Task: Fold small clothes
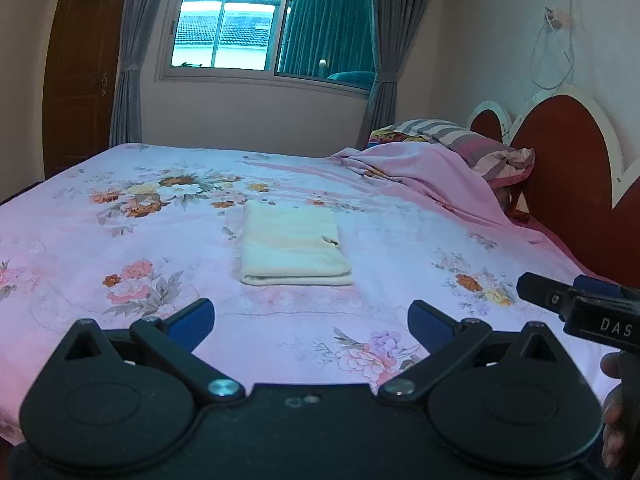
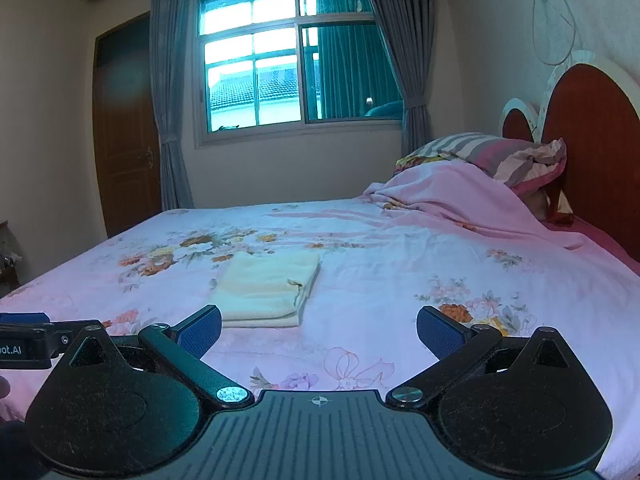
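A cream cloth (image 1: 295, 247) lies folded into a neat rectangle on the pink floral bedsheet (image 1: 120, 240); it also shows in the right wrist view (image 2: 266, 287). My left gripper (image 1: 311, 318) is open and empty, held back from the cloth's near edge. My right gripper (image 2: 319, 330) is open and empty, with the cloth ahead and to the left of it. The right gripper's tip shows at the right edge of the left wrist view (image 1: 576, 300). The left gripper's tip shows at the left edge of the right wrist view (image 2: 28, 340).
A rumpled pink blanket (image 2: 460, 200) and striped pillows (image 2: 504, 152) lie at the head of the bed against a red headboard (image 2: 592, 140). A window (image 2: 296, 64) with grey curtains and a brown door (image 2: 124, 128) stand beyond the bed.
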`<state>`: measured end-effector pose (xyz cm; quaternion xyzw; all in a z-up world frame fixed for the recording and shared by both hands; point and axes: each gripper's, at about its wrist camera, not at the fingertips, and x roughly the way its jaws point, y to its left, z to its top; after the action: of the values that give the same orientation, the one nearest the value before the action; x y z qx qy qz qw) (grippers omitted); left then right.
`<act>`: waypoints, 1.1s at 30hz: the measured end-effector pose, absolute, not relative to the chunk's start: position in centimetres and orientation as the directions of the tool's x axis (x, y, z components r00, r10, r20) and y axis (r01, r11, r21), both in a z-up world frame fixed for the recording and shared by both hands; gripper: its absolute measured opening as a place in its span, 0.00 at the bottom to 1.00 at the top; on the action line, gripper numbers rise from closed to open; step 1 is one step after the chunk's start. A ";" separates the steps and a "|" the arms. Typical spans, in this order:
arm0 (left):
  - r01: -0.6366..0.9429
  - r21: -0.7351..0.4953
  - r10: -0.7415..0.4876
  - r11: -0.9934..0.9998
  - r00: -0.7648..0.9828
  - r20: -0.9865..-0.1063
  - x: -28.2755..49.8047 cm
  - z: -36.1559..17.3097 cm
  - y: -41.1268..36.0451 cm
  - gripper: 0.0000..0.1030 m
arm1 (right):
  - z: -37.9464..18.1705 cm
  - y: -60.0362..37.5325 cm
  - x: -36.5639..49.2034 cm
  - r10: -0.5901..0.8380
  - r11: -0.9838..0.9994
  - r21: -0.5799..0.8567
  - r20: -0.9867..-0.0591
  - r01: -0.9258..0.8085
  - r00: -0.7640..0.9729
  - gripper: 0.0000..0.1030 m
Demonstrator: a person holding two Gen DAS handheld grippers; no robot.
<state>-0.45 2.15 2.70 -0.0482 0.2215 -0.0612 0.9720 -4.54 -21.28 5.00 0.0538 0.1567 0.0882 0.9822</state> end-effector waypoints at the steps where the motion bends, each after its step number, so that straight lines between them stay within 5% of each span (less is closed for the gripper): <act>1: 0.098 -0.123 -0.142 0.987 0.894 -0.425 -0.4 2.7 2.2 0.99 | 5.0 -21.2 -4.6 0.189 0.979 0.134 -0.298 -0.155 0.936 1.00; 12: 0.065 -0.179 -0.137 0.982 0.894 -0.427 -0.7 2.8 2.5 0.99 | 5.0 -21.0 -4.5 0.186 0.979 0.132 -0.300 -0.153 0.936 1.00; 33: 0.068 -0.104 -0.105 0.992 0.904 -0.415 -0.7 2.8 1.5 0.99 | 5.0 -20.9 -4.5 0.185 0.980 0.134 -0.302 -0.150 0.935 1.00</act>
<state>-0.70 1.51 2.82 -0.0438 0.2150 -0.0445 0.9746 -4.46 -20.92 4.97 0.0544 0.1586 0.0852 0.9822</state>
